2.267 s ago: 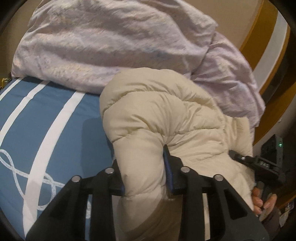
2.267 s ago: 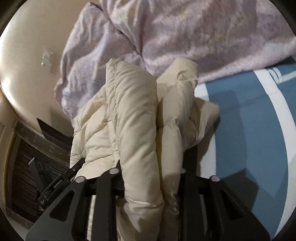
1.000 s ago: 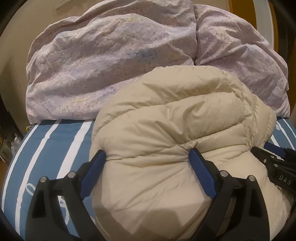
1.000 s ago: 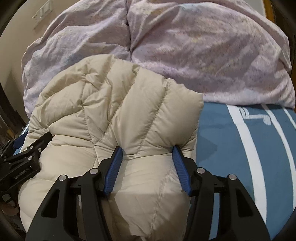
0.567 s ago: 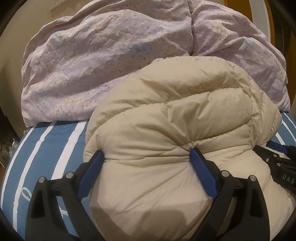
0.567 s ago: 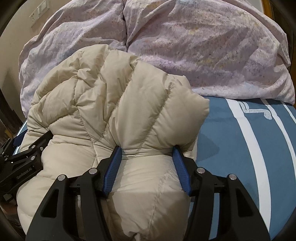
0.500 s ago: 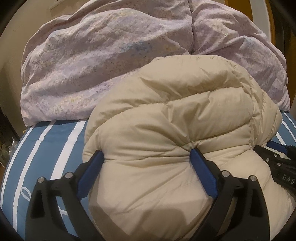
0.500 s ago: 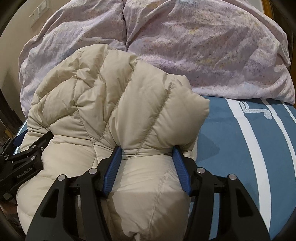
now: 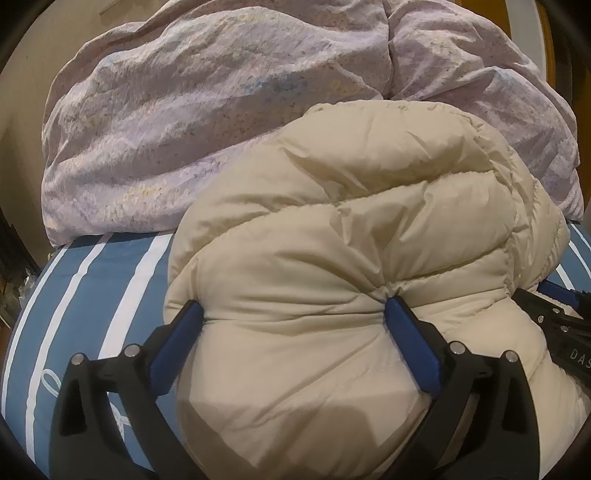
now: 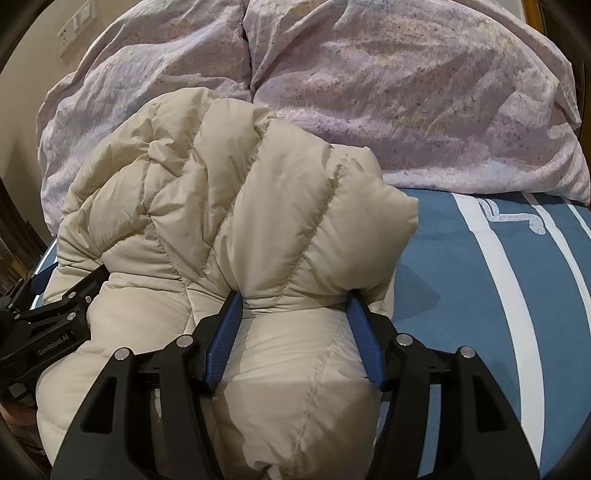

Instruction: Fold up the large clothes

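While the cream quilted down jacket lies bunched on the blue bedsheet with white stripes, both hand-held grippers have a thick fold of it between their blue pads. The left gripper stands spread very wide; its jaws have just been opening, yet the puffy fabric bulges against both pads, dimpled at the right pad, so it is clamped on the jacket. The right gripper is set narrower and its jaws have just eased open a little; its pads press into a pinched waist of the same jacket at its right-hand edge. In the right wrist view the left gripper's black frame pokes into the jacket's left side. Behind the jacket, touching it, a crumpled lilac duvet is heaped against the beige wall, which carries a switch plate.
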{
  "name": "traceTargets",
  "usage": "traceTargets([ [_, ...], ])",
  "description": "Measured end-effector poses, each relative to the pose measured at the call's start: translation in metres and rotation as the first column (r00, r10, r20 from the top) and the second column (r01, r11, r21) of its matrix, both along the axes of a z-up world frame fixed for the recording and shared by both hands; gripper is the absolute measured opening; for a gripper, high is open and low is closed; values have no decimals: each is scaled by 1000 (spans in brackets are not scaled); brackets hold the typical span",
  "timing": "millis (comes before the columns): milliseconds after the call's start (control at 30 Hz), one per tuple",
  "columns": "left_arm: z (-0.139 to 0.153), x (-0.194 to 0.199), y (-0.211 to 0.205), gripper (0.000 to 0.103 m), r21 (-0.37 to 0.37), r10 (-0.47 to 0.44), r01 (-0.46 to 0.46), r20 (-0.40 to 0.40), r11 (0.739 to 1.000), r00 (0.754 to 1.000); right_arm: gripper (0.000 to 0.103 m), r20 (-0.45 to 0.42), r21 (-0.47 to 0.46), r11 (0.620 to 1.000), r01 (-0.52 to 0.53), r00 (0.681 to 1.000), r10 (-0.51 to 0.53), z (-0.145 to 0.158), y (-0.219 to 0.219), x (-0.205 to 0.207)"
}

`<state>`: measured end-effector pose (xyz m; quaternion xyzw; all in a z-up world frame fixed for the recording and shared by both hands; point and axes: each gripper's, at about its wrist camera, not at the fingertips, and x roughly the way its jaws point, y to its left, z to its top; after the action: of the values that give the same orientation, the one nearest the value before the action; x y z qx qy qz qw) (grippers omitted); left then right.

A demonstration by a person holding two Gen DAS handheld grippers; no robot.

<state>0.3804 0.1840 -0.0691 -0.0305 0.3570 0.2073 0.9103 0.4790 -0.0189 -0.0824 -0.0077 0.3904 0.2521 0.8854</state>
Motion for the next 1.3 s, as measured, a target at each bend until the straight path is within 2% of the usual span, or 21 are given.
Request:
traceTargets([
  [167, 0, 0, 3, 101, -13, 5, -5, 3, 1000, 1000, 64, -9, 20, 1000, 9, 1000, -9, -2, -3, 1],
  [267, 0, -1, 4, 101, -16, 8, -8, 8, 1000, 1000, 70, -22, 35, 999, 33, 999, -33, -4, -8, 5],
  [333, 0, -2, 4, 101, -16, 11, -10, 11, 1000, 1000, 96, -59, 32, 996, 84, 995, -82, -10, -15, 12],
  [400, 1, -5, 3, 101, -14, 11, -11, 20, 1000, 1000, 96, -123, 86, 992, 93, 989, -82, -13, -27, 18],
  [433, 3, -9, 1, 101, 0, 11, -11, 27, 1000, 1000, 96, -111, 76, 992, 100, 990, -91, -9, -31, 15],
  [567, 12, -35, -10, 101, 52, 10, -13, 57, 999, 998, 96, 112, -74, 990, 120, 987, -111, 19, -32, -24],
  [700, 26, -73, -19, 101, 58, 1, -6, 89, 998, 996, 99, 196, -134, 985, 112, 977, -84, 36, -39, -66],
  [1000, 45, -173, -44, 101, 23, -20, 18, 114, 1000, 993, 101, 150, -35, 998, 56, 987, -51, 44, -61, -144],
  [1300, 49, -239, -71, 101, -38, -49, 54, 136, 998, 989, 101, 111, 9, 1000, 30, 993, -31, 46, -82, -199],
])
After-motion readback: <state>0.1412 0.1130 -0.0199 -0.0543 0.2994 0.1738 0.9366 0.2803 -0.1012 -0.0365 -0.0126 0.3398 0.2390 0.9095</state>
